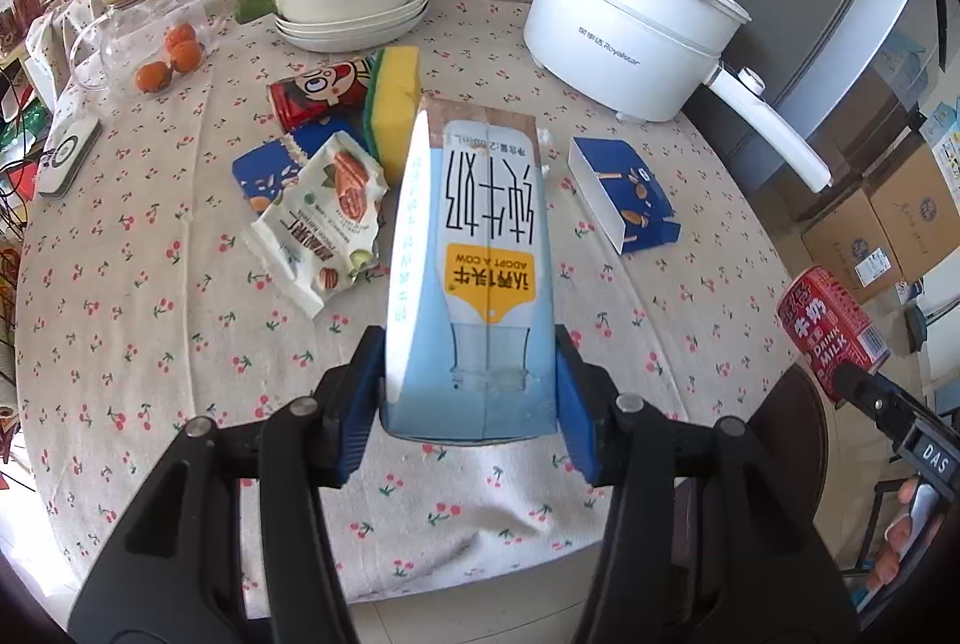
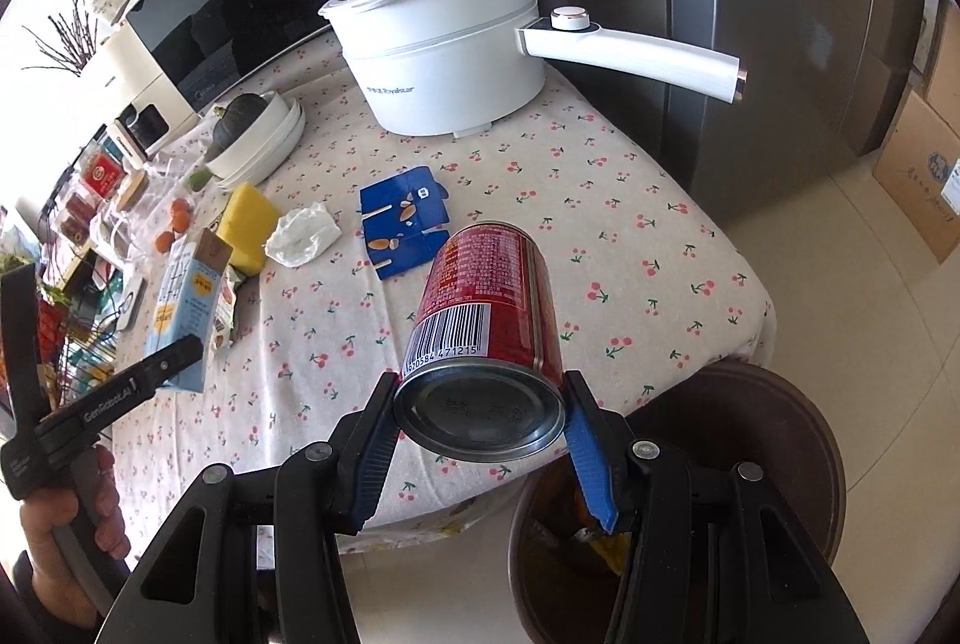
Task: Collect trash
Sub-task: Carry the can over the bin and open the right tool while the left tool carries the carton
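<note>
- Your left gripper [image 1: 471, 392] is clamped on the base of the milk carton [image 1: 474, 248], blue pads flat against its two narrow sides; the carton leans away from you over the worktop [image 1: 150, 344], its top end above the snack wrapper [image 1: 324, 218] and sponge [image 1: 393, 110].
- Your right gripper [image 2: 480, 416] holds the red milk can [image 2: 486, 308] by its lower end, the can tipped forward at the worktop's edge, with the brown trash bin [image 2: 780, 440] just below and to the right.
- Drop the can first: it is nearer the bin. Bring it over the bin's mouth before letting go, so it cannot bounce off the rim.
- Keep the carton's grip firm but not crushing; the walls look thin and would likely buckle, and any leftover milk could squirt out. Whether the carton is empty cannot be told from here.
- Carry the carton level or top-up across the worktop, and clear the white cooking pot's handle [image 1: 774, 134] on the way.
- Keep the two grippers apart at the bin; take turns over the opening.
- Still to collect afterwards: the wrapper, the blue box [image 1: 624, 200], the second red can [image 1: 318, 92] and, in the right view, a crumpled tissue [image 2: 303, 233].
</note>
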### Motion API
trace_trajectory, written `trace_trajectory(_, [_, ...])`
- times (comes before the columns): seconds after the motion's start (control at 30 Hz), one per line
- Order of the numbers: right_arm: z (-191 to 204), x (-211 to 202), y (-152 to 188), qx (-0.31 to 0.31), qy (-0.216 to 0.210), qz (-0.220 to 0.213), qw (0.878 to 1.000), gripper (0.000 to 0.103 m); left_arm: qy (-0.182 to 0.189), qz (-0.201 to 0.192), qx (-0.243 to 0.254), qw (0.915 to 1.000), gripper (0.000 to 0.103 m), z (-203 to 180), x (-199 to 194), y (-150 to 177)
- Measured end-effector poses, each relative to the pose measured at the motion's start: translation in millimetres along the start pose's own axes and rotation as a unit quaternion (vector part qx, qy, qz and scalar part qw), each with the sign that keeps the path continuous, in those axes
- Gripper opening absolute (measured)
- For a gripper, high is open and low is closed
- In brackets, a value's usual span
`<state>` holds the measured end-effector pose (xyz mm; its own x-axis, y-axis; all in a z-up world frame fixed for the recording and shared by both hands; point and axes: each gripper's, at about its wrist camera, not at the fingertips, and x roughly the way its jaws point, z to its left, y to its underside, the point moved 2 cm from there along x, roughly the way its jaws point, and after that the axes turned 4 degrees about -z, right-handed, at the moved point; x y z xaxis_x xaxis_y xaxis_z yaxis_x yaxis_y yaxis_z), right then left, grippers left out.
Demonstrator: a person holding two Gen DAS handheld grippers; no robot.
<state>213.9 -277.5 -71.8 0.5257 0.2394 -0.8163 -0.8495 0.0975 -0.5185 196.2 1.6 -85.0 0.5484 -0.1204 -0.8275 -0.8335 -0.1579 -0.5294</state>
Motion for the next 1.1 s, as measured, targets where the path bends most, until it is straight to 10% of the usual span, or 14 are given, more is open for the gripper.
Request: trace_trajectory(1.1, [-120,-34,124,0.035,0.080,0.057,0.995,0.054,0.065,0.043,0.137,0.9875,0.055,-85,-21,91])
